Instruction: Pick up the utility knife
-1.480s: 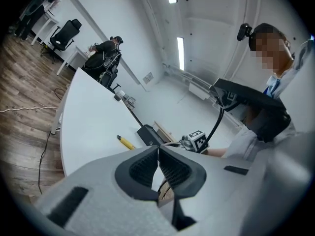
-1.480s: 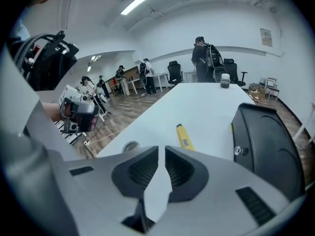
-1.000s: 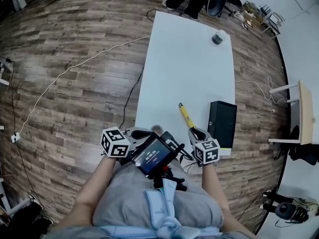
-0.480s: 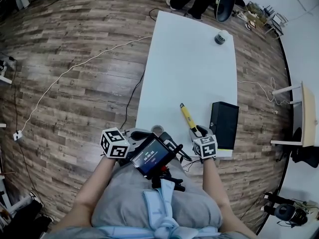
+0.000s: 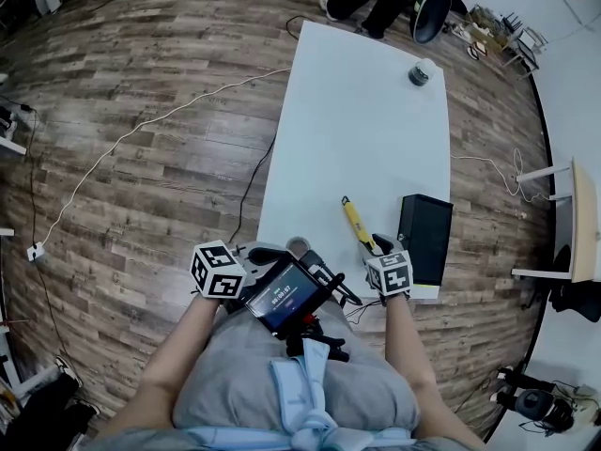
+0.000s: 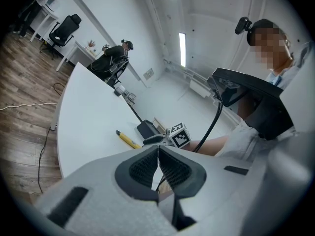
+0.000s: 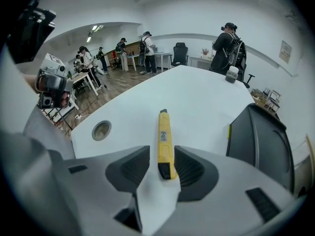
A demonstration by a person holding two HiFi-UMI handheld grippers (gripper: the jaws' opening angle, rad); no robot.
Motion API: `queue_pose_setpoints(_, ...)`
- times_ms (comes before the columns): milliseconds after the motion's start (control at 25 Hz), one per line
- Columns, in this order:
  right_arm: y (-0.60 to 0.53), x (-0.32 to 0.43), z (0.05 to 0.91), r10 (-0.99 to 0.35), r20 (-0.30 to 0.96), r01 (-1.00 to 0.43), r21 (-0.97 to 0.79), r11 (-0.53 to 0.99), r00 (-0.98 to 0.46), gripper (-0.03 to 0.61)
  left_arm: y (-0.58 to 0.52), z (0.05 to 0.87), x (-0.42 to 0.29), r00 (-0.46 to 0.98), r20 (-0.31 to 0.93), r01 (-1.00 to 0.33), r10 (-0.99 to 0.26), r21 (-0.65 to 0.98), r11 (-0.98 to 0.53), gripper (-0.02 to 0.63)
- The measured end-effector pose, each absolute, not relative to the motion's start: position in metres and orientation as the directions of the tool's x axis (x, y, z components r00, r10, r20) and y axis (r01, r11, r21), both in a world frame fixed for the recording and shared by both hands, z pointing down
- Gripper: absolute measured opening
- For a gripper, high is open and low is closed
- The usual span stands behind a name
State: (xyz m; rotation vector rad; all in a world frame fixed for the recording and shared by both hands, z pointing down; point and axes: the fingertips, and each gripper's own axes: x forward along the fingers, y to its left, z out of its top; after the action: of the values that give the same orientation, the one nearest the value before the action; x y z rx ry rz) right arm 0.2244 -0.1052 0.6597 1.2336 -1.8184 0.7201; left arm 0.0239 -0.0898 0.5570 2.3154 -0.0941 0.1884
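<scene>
The yellow utility knife lies flat on the white table, near its front right part, with its black end toward me. My right gripper points steeply down over that near end. In the right gripper view its jaws are opening, and the knife lies between the fingers of the right gripper with a gap on each side. My left gripper hovers at the table's front edge, to the left. Its pads meet with nothing between them. The knife shows beyond them.
A black box stands just right of the knife. A round cable hole sits at the table's front edge. A small can stands at the far end, where people stand. A screen device hangs at my chest. A white cable runs across the floor.
My right gripper has dropped toward the table and its jaws have spread, so they now straddle the knife's near end. The left gripper has stayed still.
</scene>
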Motion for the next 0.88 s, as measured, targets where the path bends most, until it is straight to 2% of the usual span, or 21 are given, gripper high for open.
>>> queue_pose_setpoints(880,-0.135,0.216,0.672,-0.429,0.873,-0.896,-0.021,0.443,-0.232,0.137,-0.087,0.556,0.024,0.984,0.177,-0.151,-0.031,0.724,-0.673,0.020)
